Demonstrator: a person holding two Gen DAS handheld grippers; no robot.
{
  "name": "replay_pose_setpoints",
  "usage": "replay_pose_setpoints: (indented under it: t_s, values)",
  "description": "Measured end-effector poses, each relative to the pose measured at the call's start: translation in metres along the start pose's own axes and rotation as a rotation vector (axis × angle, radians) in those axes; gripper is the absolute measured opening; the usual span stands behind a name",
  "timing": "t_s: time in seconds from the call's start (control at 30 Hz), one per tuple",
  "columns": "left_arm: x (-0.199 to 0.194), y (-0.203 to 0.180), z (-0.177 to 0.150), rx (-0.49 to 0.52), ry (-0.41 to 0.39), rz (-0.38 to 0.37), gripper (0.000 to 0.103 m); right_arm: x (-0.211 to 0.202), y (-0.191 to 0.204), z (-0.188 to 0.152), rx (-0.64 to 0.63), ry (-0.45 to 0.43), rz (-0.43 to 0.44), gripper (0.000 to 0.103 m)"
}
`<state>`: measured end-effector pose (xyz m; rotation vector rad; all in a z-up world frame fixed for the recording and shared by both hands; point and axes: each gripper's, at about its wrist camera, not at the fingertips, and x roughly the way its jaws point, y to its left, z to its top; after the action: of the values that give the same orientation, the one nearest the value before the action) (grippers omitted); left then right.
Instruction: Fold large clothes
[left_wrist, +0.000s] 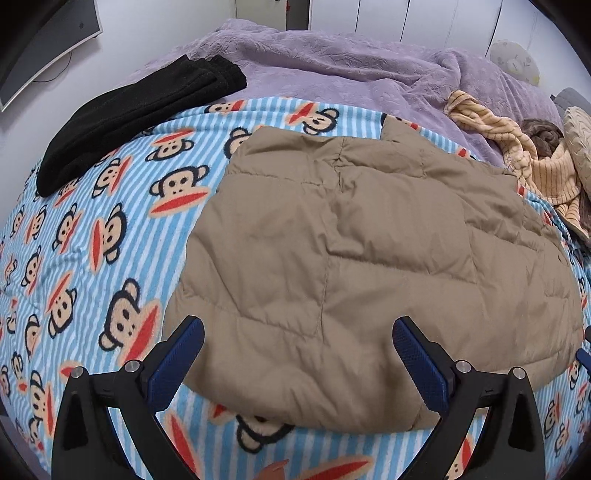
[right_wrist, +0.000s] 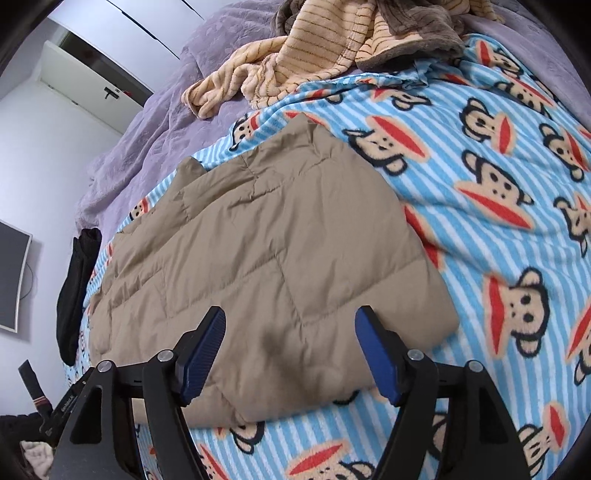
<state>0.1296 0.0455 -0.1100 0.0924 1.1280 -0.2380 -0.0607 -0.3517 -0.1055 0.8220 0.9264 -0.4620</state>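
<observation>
- Above the near hem, the left gripper (left_wrist: 297, 341) and the right gripper (right_wrist: 290, 338) both hang with blue-padded jaws spread apart, nothing between them.
- Below them the tan quilted puffer jacket (left_wrist: 369, 258) lies folded into a rough rectangle on the blue-striped monkey-print fleece blanket (left_wrist: 110, 221).
- Puffy filling may spring the fold open once released; a shallow pinch would likely catch only the top layer.
- Sleeves and lower layers are tucked out of sight, so their neatness cannot be told.
- Farther off, the folded black garment (left_wrist: 140, 110) and the rumpled tan striped plush blanket (right_wrist: 314, 55) are partly cut off.
</observation>
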Motion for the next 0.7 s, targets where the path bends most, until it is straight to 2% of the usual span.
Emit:
replay_pose_setpoints:
  t_s: [0.1, 0.33, 0.47, 0.7]
  values:
    - [0.001, 0.004, -0.011, -0.027, 0.040, -0.018, 0.102, -0.005, -0.007, -0.016, 0.020, 0.027, 0.032, 0.078]
    - [0.006, 0.012, -0.034, -0.054, 0.101, -0.011, 0.102, -0.002, -0.031, -0.043, 0.113, 0.080, 0.067, 0.080]
    - [0.010, 0.017, -0.041, -0.085, 0.120, 0.020, 0.102, 0.004, -0.039, -0.050, 0.153, 0.104, 0.078, 0.082]
    - [0.012, 0.023, -0.044, -0.089, 0.126, 0.012, 0.102, 0.014, -0.039, -0.056, 0.172, 0.135, 0.107, 0.083]
